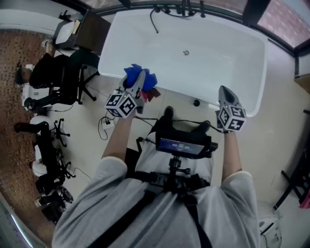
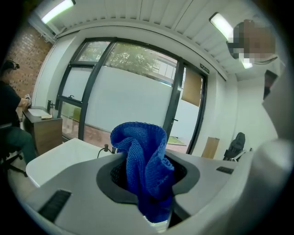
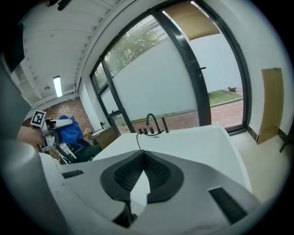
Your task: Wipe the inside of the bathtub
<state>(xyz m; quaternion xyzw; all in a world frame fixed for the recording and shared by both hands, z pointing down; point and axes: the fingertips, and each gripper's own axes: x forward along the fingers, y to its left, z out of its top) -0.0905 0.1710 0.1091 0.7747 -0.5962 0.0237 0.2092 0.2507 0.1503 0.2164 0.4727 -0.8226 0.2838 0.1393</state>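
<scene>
Left gripper (image 1: pixel 139 85) has its 2 jaws pressed onto a bunched blue cloth (image 1: pixel 139 76), which stands up out of them in the left gripper view (image 2: pixel 143 158). Right gripper (image 1: pixel 226 97) has its jaws pressed together at the tips with nothing between them.

In the head view both are held up over the near rim of the bathtub (image 1: pixel 116 46), the left one over the tub's near left part and the right one over its near right corner. The cloth hangs above that rim and does not touch the tub's inner surface.

Inside, the tub is bare and white, with the drain (image 1: pixel 186 52) in the floor toward the far end and the faucet (image 1: pixel 180 8) on the far rim. No wet streaks or wiped patches can be made out.

As I judge it, the cloth is in hand and ready, but the wiping itself has not visibly begun: floor and all 4 inner walls are left to do.
</scene>
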